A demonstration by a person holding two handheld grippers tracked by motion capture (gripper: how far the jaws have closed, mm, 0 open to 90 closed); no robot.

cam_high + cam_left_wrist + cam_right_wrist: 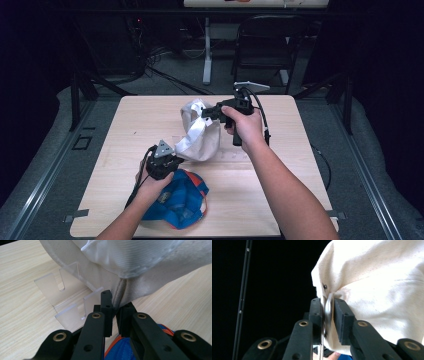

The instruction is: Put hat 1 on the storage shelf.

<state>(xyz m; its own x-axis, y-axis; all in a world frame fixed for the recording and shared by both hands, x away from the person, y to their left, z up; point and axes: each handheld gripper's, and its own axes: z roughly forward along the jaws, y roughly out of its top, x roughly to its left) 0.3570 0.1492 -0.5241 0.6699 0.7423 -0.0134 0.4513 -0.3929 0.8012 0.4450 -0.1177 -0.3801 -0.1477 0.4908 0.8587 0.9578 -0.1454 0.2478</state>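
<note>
I hold the white cap (200, 132) with my left gripper (172, 159) clamped on its edge and my right gripper (207, 113) narrowly pinching its metal buckle (327, 307), no readable writing

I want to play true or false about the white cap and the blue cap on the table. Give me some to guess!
1. The left gripper pinches the white cap. True.
2. The blue cap is held up in the air. False: it lies on the table.
3. A clear stand sits under the white cap. True.
4. The table is green. False: it is light wood.
5. Both caps are white. False: one is blue and orange.
</note>
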